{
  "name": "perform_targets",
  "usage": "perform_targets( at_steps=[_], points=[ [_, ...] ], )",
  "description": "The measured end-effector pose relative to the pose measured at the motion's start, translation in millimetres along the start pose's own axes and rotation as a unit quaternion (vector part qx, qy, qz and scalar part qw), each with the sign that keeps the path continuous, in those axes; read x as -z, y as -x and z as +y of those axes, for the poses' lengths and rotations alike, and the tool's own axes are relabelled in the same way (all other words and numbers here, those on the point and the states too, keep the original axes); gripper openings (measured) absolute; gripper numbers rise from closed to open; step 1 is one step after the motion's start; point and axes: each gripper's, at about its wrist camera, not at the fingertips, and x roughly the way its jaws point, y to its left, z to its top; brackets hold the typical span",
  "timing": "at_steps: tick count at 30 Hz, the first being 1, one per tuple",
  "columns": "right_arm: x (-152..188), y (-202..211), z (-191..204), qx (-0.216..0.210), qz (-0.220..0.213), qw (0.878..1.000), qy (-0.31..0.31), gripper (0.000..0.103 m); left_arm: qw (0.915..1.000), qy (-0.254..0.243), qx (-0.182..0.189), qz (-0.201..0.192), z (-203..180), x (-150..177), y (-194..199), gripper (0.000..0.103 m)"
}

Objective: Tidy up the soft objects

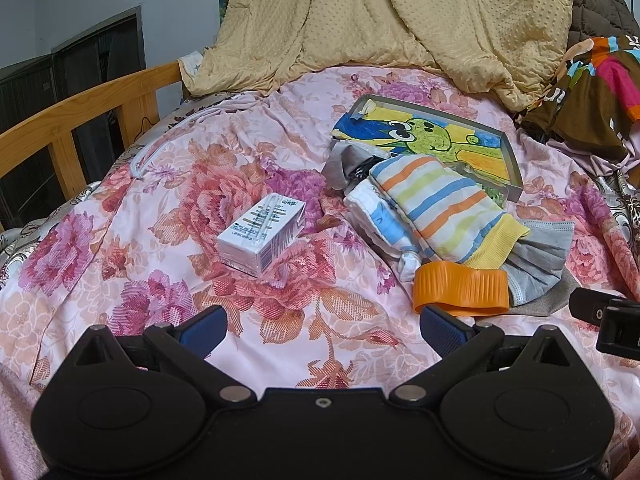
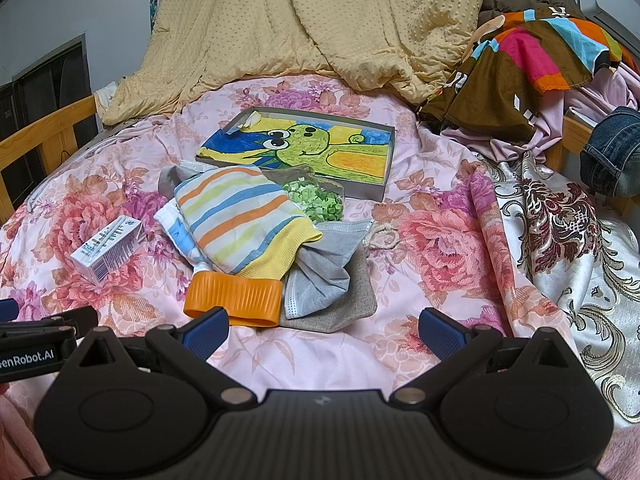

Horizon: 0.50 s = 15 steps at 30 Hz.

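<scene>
Left wrist view: left gripper (image 1: 323,330) low over a floral sheet (image 1: 160,248), blue pads (image 1: 204,330) spread wide, nothing between them. White carton (image 1: 262,234) ahead on the sheet, barcode on its near end, print too small to read. To its right, a heap of soft things: striped sock (image 1: 448,210) on top, yellow cuff toward the camera; white-and-blue cloth (image 1: 376,216) under its left edge; grey masks (image 1: 540,256) under the cuff. Orange ring (image 1: 460,288) touching the front of the heap, just beyond the right pad. Behind the heap, shallow tray (image 1: 514,168) lined with a crayon drawing of a green creature. Part of the right gripper (image 1: 604,318) at the right edge.

Right wrist view: right gripper (image 2: 325,330) also spread wide and empty, ring (image 2: 234,296) just past its left pad. Bag of green pieces (image 2: 316,200) between sock (image 2: 240,216) and tray (image 2: 390,160). Grey pouch (image 2: 340,308) under the masks (image 2: 320,280). On the left gripper (image 2: 36,338), at the left edge, "enRobot.AI", its start cut off. Yellow quilt (image 2: 320,20) and bright clothes (image 2: 528,60) behind.
</scene>
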Motion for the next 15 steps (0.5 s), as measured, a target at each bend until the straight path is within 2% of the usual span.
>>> perform_targets(
  at_steps=[15],
  points=[
    [1.3,-0.4,-0.1,0.001,0.001,1.0,0.0,0.103,1.0,0.001,0.002,0.001,2.7,2.0,-1.1,0.102]
  ],
)
